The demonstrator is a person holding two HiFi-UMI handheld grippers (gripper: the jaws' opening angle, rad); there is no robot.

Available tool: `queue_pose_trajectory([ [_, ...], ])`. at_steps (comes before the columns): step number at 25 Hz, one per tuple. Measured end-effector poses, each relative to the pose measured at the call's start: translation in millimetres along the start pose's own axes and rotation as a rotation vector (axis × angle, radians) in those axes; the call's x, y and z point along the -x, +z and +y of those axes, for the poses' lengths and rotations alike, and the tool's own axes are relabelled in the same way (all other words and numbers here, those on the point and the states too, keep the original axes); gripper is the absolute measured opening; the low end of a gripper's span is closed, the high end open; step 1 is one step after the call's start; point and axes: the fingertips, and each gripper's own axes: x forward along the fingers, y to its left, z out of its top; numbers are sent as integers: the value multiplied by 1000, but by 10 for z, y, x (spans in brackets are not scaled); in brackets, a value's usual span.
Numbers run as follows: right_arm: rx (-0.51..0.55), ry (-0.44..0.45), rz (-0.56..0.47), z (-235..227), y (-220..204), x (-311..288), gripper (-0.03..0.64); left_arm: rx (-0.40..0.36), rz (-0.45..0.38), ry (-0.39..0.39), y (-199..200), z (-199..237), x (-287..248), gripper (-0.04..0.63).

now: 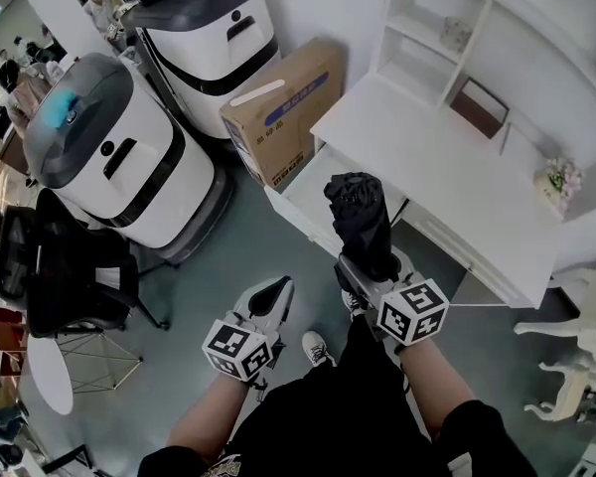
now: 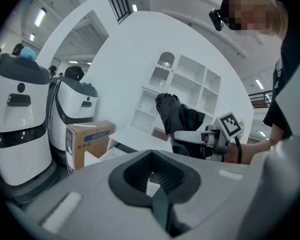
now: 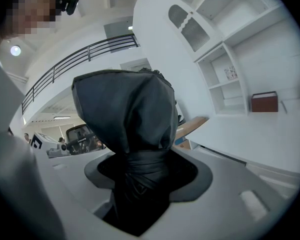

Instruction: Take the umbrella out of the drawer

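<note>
A black folded umbrella point(image 1: 358, 212) sticks up out of my right gripper point(image 1: 363, 266), which is shut on its lower part; the fabric bunches between the jaws in the right gripper view point(image 3: 125, 114). It hangs in the air in front of the open white drawer point(image 1: 290, 203) of the white desk point(image 1: 427, 157). My left gripper point(image 1: 276, 291) is lower and to the left, shut with nothing in it point(image 2: 151, 174). From the left gripper view the umbrella point(image 2: 172, 114) and the right gripper point(image 2: 192, 136) show off to the right.
A cardboard box point(image 1: 278, 107) leans beside the drawer. Two large white-and-grey machines point(image 1: 109, 157) point(image 1: 214, 38) stand to the left, with a black office chair point(image 1: 60, 266) nearer. A shelf unit point(image 1: 427, 38) rises at the back of the desk. A person's shoe point(image 1: 316, 346) is below.
</note>
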Motion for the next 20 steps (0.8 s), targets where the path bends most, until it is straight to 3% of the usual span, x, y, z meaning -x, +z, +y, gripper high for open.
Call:
queue_pose_trajectory([
  [11,-24,-3,-17,161,-124,628,284,-4,18,-38,-132,-428,67,0],
  [20,-12,67,2,-58,-116,1285,284,18,-7,25,-268,-1025,-101,0],
])
